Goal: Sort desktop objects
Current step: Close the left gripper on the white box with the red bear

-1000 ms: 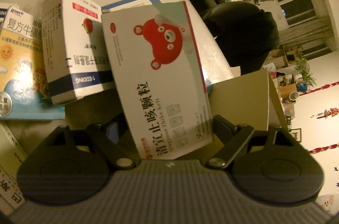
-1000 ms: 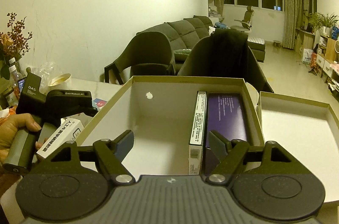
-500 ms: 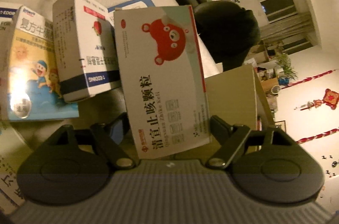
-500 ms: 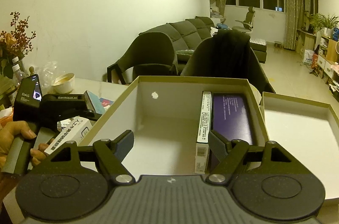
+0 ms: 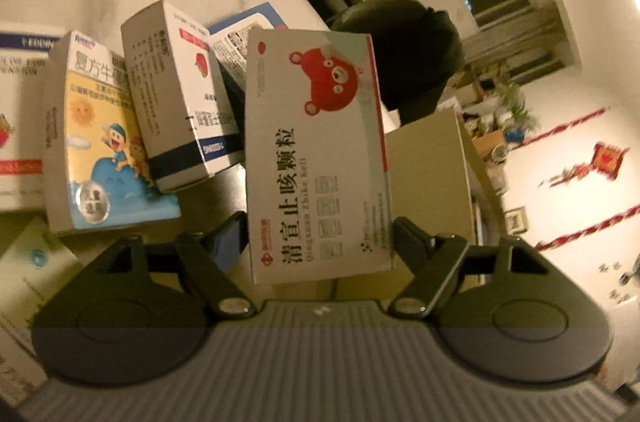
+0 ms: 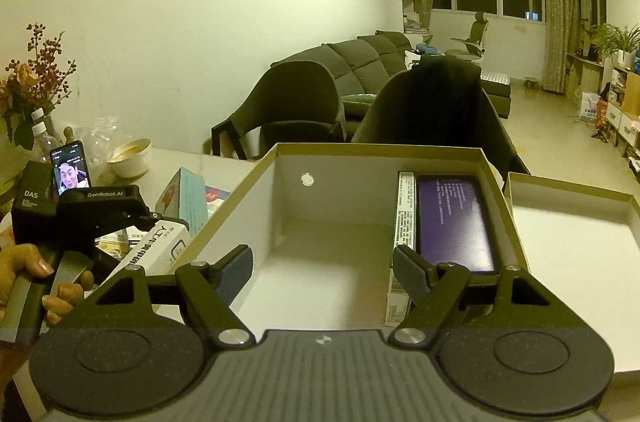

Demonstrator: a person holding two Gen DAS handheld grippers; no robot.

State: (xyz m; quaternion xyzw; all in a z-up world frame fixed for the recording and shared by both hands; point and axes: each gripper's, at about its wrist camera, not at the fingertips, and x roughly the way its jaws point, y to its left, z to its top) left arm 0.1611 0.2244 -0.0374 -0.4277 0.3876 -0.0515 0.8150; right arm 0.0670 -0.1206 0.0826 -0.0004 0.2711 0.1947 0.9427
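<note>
My left gripper (image 5: 320, 238) is shut on a white medicine box with a red bear (image 5: 316, 158), held off the table and end-on to the camera. In the right wrist view the same gripper (image 6: 160, 224) and its white box (image 6: 154, 248) hang just left of the open cardboard box (image 6: 280, 206). Inside that box, against its right wall, stand a purple box (image 6: 452, 218) and a narrow white box (image 6: 404, 218). My right gripper (image 6: 324, 274) is open over the box's near edge, with nothing between its fingers.
Several medicine boxes lie on the marble table: a yellow cartoon box (image 5: 100, 142), a white box with a dark band (image 5: 180, 102), a blue leaflet (image 5: 248, 26). The cardboard lid (image 6: 572, 238) sits at right. A phone (image 6: 70, 168), a bowl (image 6: 130, 156) and dark chairs (image 6: 432, 110) stand beyond.
My left gripper has lifted the bear box higher and brought it closer to the cardboard box. The right gripper has stayed open above the box, with only a slight shift of view.
</note>
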